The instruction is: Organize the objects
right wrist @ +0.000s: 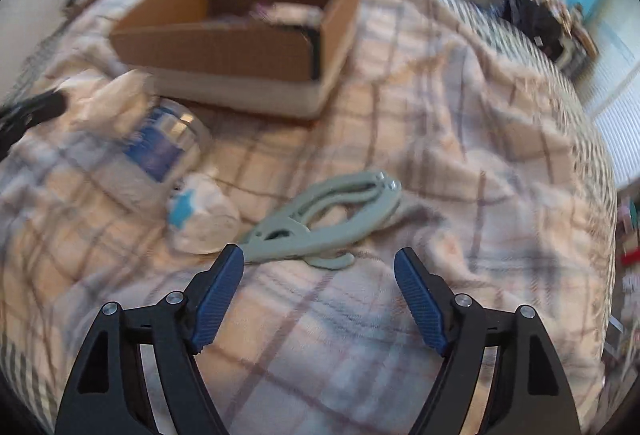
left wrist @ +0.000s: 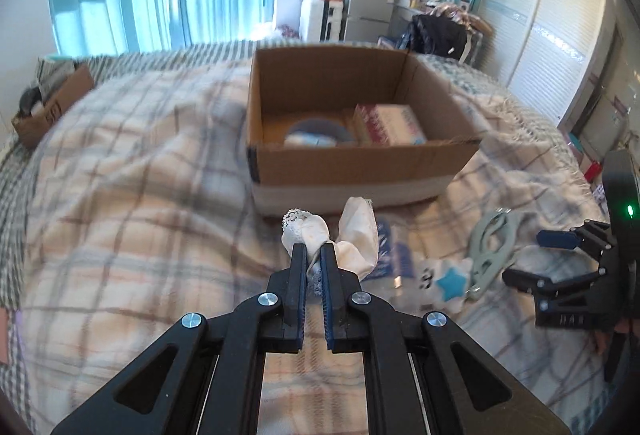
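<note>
My left gripper (left wrist: 313,250) is shut on a white lace-trimmed cloth (left wrist: 316,233), held above the bed in front of an open cardboard box (left wrist: 352,159). The box holds a pink-and-white pack (left wrist: 390,123) and a blue round thing (left wrist: 316,133). My right gripper (right wrist: 320,259) is open and empty, just short of a pale green clip (right wrist: 328,221), which also shows in the left wrist view (left wrist: 490,247). A white pouch with a blue star (right wrist: 200,215) and a blue-labelled plastic pack (right wrist: 156,151) lie left of the clip. The held cloth also shows in the right wrist view (right wrist: 116,95).
Everything lies on a rumpled plaid blanket (left wrist: 140,195) on a bed. A second small cardboard box (left wrist: 52,107) sits at the bed's far left. Curtains, a fridge, a TV and wardrobes stand beyond the bed.
</note>
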